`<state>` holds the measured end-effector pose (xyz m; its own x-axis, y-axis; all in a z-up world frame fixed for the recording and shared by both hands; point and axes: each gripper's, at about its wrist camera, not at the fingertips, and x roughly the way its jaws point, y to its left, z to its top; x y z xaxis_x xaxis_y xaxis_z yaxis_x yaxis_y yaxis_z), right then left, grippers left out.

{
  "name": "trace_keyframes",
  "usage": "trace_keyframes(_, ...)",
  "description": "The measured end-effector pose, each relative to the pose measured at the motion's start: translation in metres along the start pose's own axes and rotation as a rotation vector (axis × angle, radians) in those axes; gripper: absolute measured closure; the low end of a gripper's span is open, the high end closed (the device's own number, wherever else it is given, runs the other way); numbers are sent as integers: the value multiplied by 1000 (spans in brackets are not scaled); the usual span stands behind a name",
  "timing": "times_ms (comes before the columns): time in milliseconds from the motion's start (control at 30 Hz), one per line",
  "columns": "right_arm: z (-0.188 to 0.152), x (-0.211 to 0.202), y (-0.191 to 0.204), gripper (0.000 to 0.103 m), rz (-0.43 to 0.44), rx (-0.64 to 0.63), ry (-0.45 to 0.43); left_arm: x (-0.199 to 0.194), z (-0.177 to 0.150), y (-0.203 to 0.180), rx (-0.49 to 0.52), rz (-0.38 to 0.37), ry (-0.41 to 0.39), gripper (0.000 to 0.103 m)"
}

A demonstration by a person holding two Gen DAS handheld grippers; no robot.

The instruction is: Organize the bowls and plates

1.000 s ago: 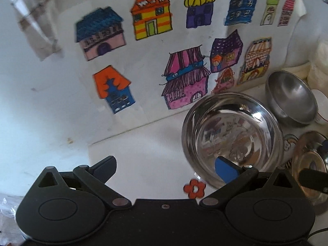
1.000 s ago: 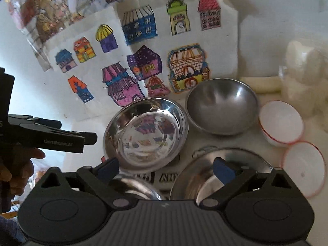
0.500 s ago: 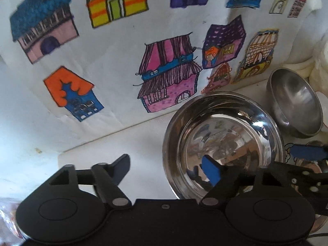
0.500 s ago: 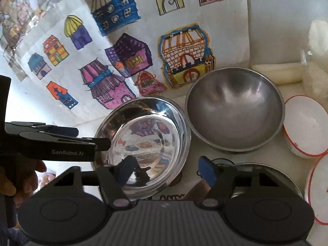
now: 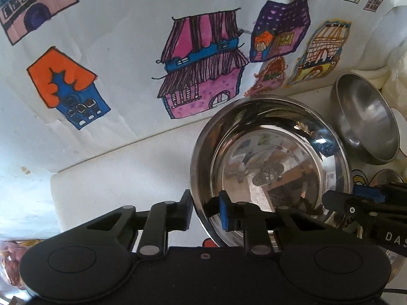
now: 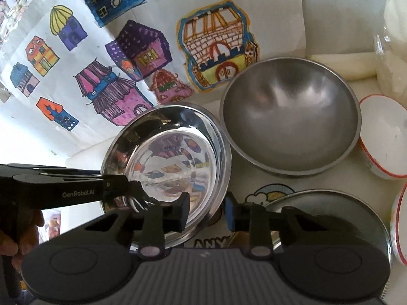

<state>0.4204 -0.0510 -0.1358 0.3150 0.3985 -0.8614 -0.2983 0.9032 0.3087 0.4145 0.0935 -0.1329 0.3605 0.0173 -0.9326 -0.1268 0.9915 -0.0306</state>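
A shiny steel bowl sits on the white table in front of the drawing sheet. My left gripper straddles its near-left rim, one finger outside and one inside, closed onto it. My right gripper straddles the same shiny bowl at its near-right rim, closed onto it. A matte steel bowl stands behind to the right; it also shows in the left wrist view. A flat steel plate lies under my right gripper's right finger.
Two white bowls with red rims stand at the right edge. A sheet of coloured house drawings leans on the wall behind. White wrapped bundles stand at the back right. An orange flower sticker lies under the shiny bowl.
Both grippers moved forward onto the shiny bowl and narrowed from wide open until their fingers clamp its rim, left at the near-left side, right at the near-right side.
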Motion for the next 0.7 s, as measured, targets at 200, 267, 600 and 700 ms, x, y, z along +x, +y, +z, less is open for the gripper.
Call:
trace_keyframes(200,-3,-1,-4,86,-6,23,4,-5,-7,6,-13,-14,-6,85)
trace_keyframes(267,-4,-3,-2,86,-7,13,-2,-11,-10,8,-10,-9,-8,85)
trace_keyframes(600,-8,-26,13,86,-2,-40,-58,-41,-21,2,-18,8,-73,85)
trace_keyframes(700,-13,-38,16,86,4,-43,-75,-53,-27,0,-9,2,-89,85)
